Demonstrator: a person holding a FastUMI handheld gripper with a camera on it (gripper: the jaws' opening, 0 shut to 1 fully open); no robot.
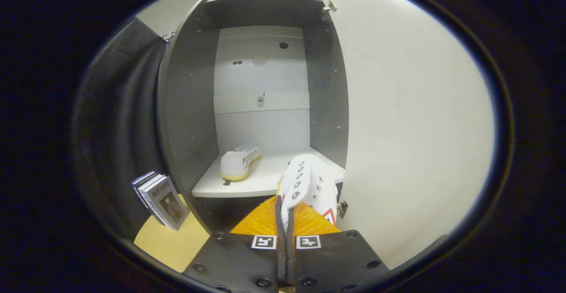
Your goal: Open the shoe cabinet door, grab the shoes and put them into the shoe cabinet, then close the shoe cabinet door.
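Gripper (285, 222): I saw my fingers drawn nearly together, pinching the edge of a white shoe (307, 187).
Held shoe: it hung just ahead of the fingertips, eyelets up, toe pointing into the cabinet, over the front edge of the shelf (261, 182).
Books (161, 200): they leaned beside the cabinet's left wall on a yellow surface (172, 244).
Door (411, 129): I found it swung open at the right.
Second shoe (240, 162): it lay deeper on the shelf, to the left, near the back panel (261, 85).
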